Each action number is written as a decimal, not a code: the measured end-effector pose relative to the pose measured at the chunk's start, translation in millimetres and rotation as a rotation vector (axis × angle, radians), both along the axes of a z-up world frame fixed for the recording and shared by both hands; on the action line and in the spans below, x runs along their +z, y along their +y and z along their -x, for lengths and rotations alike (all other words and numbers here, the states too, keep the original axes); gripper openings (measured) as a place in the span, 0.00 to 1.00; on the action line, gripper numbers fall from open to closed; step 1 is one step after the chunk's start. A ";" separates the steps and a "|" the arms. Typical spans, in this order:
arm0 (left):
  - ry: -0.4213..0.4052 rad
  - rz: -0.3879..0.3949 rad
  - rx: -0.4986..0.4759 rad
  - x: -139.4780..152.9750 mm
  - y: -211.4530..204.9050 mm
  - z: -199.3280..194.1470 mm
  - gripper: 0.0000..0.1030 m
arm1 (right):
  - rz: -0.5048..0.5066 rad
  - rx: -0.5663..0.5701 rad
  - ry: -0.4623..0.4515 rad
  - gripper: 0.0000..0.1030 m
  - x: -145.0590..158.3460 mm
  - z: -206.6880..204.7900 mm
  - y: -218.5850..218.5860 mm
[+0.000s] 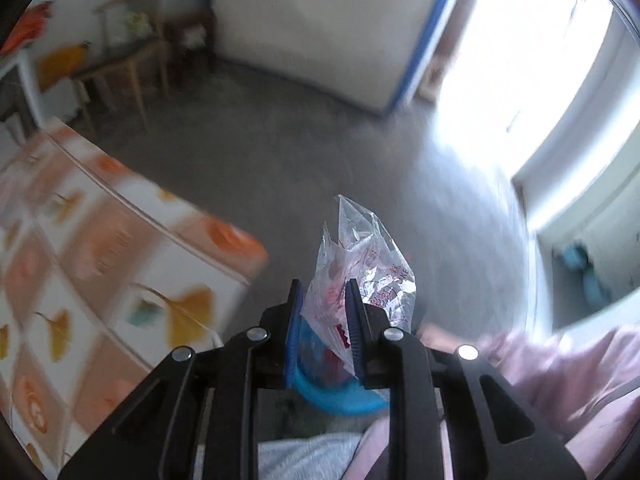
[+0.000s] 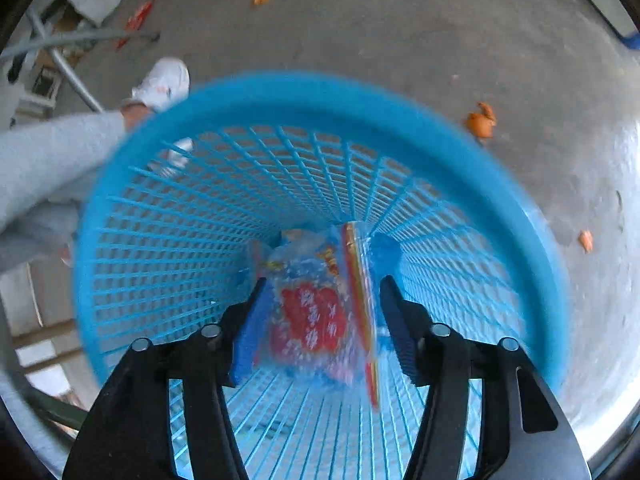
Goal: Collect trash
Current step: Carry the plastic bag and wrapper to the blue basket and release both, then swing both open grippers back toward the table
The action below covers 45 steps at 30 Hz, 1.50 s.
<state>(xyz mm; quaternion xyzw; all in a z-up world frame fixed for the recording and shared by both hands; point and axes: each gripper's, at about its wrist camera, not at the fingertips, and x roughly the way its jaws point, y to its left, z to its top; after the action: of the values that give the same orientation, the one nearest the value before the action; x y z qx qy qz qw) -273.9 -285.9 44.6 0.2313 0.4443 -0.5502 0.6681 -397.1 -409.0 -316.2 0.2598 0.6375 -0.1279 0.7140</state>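
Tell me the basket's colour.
Bright blue basket, mesh walls; the right wrist view shows it best.

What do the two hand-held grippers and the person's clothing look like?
Each hand-held gripper, left and right, has a black angular frame with cut-out slots, round silver bolts, and two fingers faced with ribbed blue pads. No cables show. The person wears a pink sleeve, grey trousers and white shoes.

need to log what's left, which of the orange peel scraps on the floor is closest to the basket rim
The large curled orange peel just off the blue basket rim; the others lie farther away.
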 end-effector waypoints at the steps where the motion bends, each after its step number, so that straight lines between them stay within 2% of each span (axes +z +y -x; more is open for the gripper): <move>1: 0.003 -0.043 -0.021 -12.2 -5.4 4.5 0.20 | 0.027 -0.011 -0.012 0.66 18.6 6.4 4.9; 3: 0.019 -0.140 -0.071 -42.3 -18.8 15.2 0.20 | 0.090 -0.026 -0.059 0.71 52.2 24.3 0.4; 5: 0.057 -0.231 -0.117 -72.0 -33.4 23.1 0.20 | 0.131 -0.050 -0.104 0.72 83.2 43.1 -7.0; 7: 0.118 -0.295 -0.154 -102.6 -51.3 28.1 0.21 | 0.155 -0.084 -0.137 0.72 102.0 59.9 -18.7; 9: 0.124 -0.319 -0.154 -122.2 -65.6 27.9 0.27 | 0.199 -0.126 -0.138 0.72 113.5 67.9 -33.4; 10: 0.123 -0.333 -0.160 -132.9 -73.5 27.4 0.39 | 0.209 -0.150 -0.153 0.72 122.9 73.7 -41.1; 11: 0.141 -0.357 -0.166 -142.1 -79.1 26.8 0.43 | 0.205 -0.168 -0.170 0.72 130.8 76.6 -47.9; 13: 0.180 -0.435 -0.168 -162.8 -89.4 23.2 0.45 | 0.196 -0.213 -0.206 0.72 141.8 85.9 -59.0; 18: 0.201 -0.530 -0.167 -186.1 -91.1 17.0 0.50 | 0.216 -0.234 -0.225 0.72 156.1 85.2 -62.2; 20: 0.200 -0.534 -0.168 -185.3 -88.6 19.4 0.52 | 0.225 -0.223 -0.225 0.72 156.8 80.0 -58.8; 22: 0.188 -0.518 -0.158 -180.8 -85.8 20.0 0.52 | 0.225 -0.217 -0.224 0.72 156.2 73.7 -53.9; 27: 0.100 -0.386 -0.106 -133.5 -74.2 12.8 0.52 | 0.208 -0.178 -0.287 0.72 177.8 53.7 -39.5; 30: 0.071 -0.267 -0.081 -89.4 -62.1 2.9 0.52 | 0.219 -0.115 -0.365 0.72 206.9 33.8 -23.5; 31: 0.063 -0.215 -0.068 -70.4 -55.2 -3.2 0.49 | 0.235 -0.091 -0.391 0.72 218.9 27.2 -18.6; 32: 0.080 -0.171 -0.061 -55.9 -48.0 -8.2 0.50 | 0.258 -0.061 -0.416 0.72 231.3 19.0 -11.7; 35: 0.037 -0.018 0.027 -0.5 -14.9 -29.7 0.50 | 0.309 0.013 -0.479 0.74 260.8 -4.0 3.8; 38: 0.108 0.150 0.110 47.6 34.4 -59.5 0.50 | 0.301 0.103 -0.568 0.76 294.7 -32.9 25.0; 39: 0.099 0.177 0.136 58.4 48.4 -67.2 0.50 | 0.293 0.125 -0.588 0.77 302.5 -40.6 29.6; 42: -0.005 0.225 0.294 85.9 99.9 -101.2 0.55 | 0.265 0.198 -0.649 0.79 325.7 -71.2 49.8; 43: -0.026 0.229 0.335 90.2 113.7 -111.9 0.58 | 0.259 0.225 -0.666 0.79 330.0 -82.0 56.4; 45: -0.056 0.228 0.477 96.7 154.6 -146.7 0.59 | 0.252 0.282 -0.693 0.80 338.8 -106.8 73.7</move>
<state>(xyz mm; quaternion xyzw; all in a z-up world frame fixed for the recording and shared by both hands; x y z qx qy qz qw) -127.2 -131.3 141.3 0.0583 0.4026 -0.4169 0.8128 -290.2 -335.3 22.7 0.1080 0.3674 -0.0105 0.9237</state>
